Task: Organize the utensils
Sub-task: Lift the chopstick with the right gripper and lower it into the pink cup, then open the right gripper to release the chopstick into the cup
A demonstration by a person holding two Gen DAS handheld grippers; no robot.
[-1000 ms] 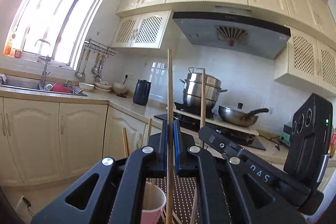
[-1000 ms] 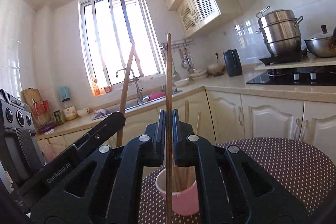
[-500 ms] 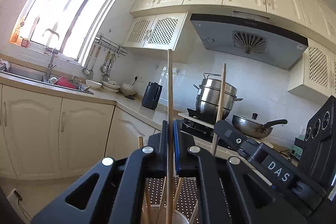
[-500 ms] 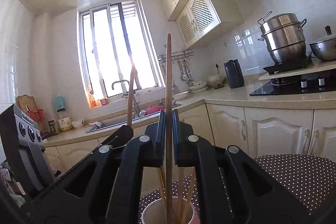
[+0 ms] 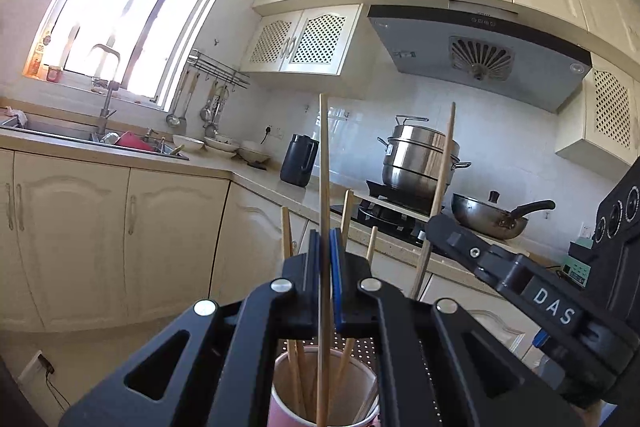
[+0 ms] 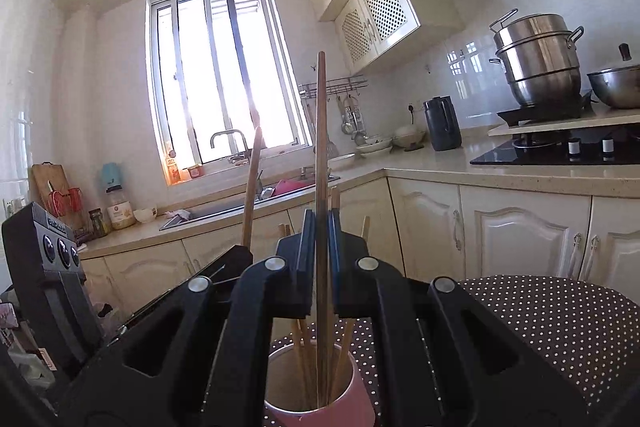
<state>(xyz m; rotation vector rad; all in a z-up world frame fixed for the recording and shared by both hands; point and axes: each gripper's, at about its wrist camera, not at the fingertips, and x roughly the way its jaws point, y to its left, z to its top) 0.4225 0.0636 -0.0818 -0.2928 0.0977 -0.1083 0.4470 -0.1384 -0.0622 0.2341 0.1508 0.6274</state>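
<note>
A pink cup with several wooden chopsticks stands on a dotted tabletop; it also shows in the right wrist view. My left gripper is shut on an upright chopstick whose lower end is inside the cup. My right gripper holds another upright chopstick, its lower end also in the cup; a small gap shows beside it. The right gripper's body appears in the left wrist view with its chopstick, and the left one in the right wrist view.
Kitchen counters run behind, with a sink, a black kettle, a steel steamer pot and a wok on the stove. Cream cabinet doors stand close behind the small table.
Both grippers have lowered their chopsticks, so the lower ends now sit deep in the pink cup. The cup has come nearer and more centred under both grippers.
</note>
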